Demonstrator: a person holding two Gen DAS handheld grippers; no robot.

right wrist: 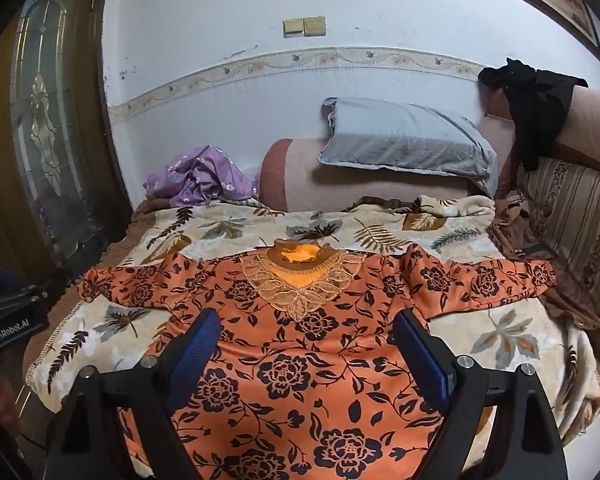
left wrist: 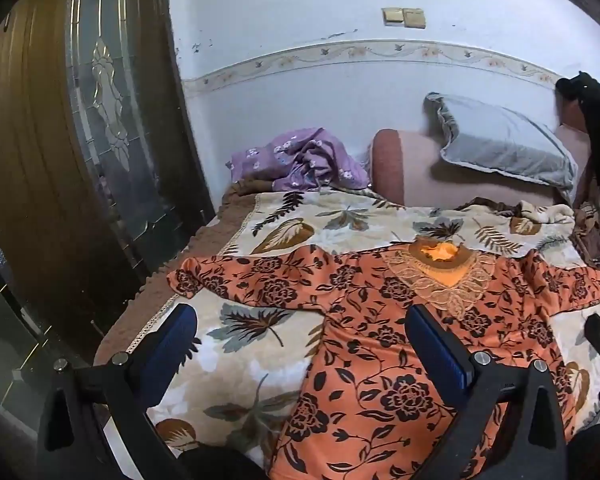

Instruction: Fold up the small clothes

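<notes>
Item one: my left gripper (left wrist: 300, 332), jaws spread as wide as they go, nothing between the blue pads, hanging above the bed.

Item two: my right gripper (right wrist: 306, 336), jaws likewise wide apart and empty, hanging above the middle of the garment.

Item three: orange flowered dress (right wrist: 300, 360), laid flat and face up on the leaf-print blanket (right wrist: 380, 232), both sleeves spread sideways, lace neckline (right wrist: 300, 276) toward the wall.

Item four: crumpled purple cloth (right wrist: 204, 180) at the far left of the bed, well apart from the dress.

Item five: grey pillow (right wrist: 404, 140) leaning on a pink bolster (right wrist: 300, 172).
</notes>
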